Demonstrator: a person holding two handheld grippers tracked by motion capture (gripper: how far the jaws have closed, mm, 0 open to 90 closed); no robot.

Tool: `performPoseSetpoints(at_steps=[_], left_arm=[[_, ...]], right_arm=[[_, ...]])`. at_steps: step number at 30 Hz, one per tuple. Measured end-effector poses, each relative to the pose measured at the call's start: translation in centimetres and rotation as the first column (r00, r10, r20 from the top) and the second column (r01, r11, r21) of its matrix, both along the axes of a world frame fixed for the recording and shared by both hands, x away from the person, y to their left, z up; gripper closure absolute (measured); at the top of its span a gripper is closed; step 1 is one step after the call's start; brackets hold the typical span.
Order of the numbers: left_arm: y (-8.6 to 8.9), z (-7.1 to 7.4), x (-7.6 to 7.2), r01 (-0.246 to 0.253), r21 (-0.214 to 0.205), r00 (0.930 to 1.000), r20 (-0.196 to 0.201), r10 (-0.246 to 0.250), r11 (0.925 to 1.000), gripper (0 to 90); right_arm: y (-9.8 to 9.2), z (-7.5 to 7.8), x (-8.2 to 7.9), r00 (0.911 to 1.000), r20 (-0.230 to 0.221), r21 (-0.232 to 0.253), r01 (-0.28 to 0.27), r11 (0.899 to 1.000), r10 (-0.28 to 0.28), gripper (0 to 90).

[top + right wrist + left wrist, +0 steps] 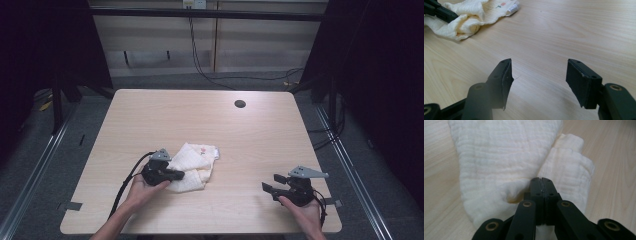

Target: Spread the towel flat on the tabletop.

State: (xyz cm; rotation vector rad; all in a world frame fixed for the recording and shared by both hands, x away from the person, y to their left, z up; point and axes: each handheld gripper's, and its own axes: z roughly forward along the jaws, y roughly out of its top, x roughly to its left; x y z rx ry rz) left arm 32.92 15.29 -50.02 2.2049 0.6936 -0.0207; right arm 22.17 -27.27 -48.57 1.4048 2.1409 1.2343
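A crumpled cream cloth point(192, 167) is seen on the wooden table point(250, 135), left of the centre and toward the near edge. In the high view it lies in loose folds, with a small printed label point(216, 153) at its far right corner.

The left gripper point(181, 175) is held low at the cloth's near left side, with the person's left hand point(142, 192) behind it. In the left gripper view the jaws are brought fully together, and a fold of the cloth point(506, 165) is pinched between them; the fabric is bunched and puckered just at the tips, and a strip of it is visible below, between the jaw arms. The rest of the cloth is spread on the table ahead of the jaws.

The right gripper point(272, 182) is held near the table's near right corner, well apart from the cloth, with the right hand point(302, 210) behind it. In the right gripper view its jaws are set wide apart with bare table point(564, 32) between them and nothing held. The cloth point(466, 17) and the tip of the left gripper point(442, 12) are visible at the far left of that view.
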Motion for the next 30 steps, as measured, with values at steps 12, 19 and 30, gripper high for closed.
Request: performPoseSetpoints(at_steps=[12,19,30], left_arm=[[-1.4,0.0,-1.2,0.041,-0.009,0.9991,-0.011,-0.041,0.9991,88.5],[-3.4,0.3,-2.5,0.154,0.004,0.9876,-0.030,-0.154,0.9881,88.7],[-3.8,3.3,-3.2,0.173,-0.088,0.9848,0.012,-0.173,0.9809,71.7]], right_arm=[[2.5,0.4,0.2,0.9974,0.012,-0.012,-0.071,0.997,0.071,38.2],[4.7,0.4,0.5,0.9918,0.013,-0.028,-0.127,0.992,0.127,43.6],[6.7,0.9,2.0,0.9824,0.011,-0.063,-0.186,0.981,0.187,57.5]])
